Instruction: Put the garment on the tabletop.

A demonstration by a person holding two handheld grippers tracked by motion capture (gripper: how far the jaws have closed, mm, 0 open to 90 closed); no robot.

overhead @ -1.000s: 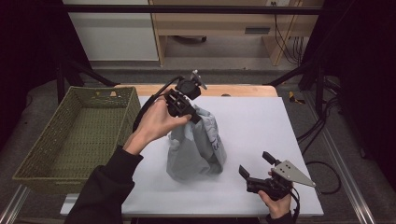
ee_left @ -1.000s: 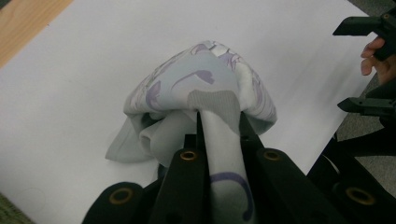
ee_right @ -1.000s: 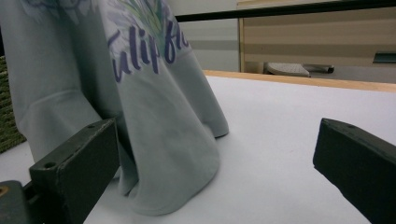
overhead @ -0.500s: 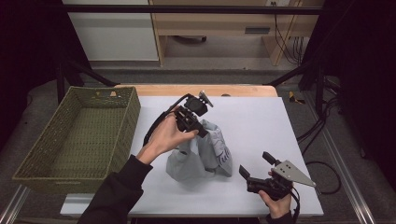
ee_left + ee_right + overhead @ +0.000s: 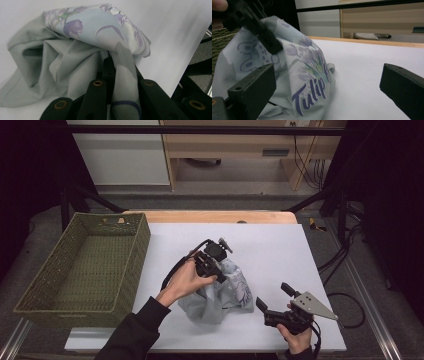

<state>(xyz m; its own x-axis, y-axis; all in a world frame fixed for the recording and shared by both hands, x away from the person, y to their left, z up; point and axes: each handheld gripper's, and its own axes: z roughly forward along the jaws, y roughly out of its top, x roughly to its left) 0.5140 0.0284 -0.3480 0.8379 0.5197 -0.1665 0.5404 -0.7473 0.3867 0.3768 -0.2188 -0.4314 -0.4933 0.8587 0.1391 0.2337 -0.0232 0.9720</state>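
Pinching a fold of the tulip-print garment, the left tongs risk slippage from so shallow a bite; the right tongs idle agape.

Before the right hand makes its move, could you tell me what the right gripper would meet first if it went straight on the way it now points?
Probably the pale printed garment: the right gripper, jaws open, points up-left at it over bare white table. Depth is hard to judge.
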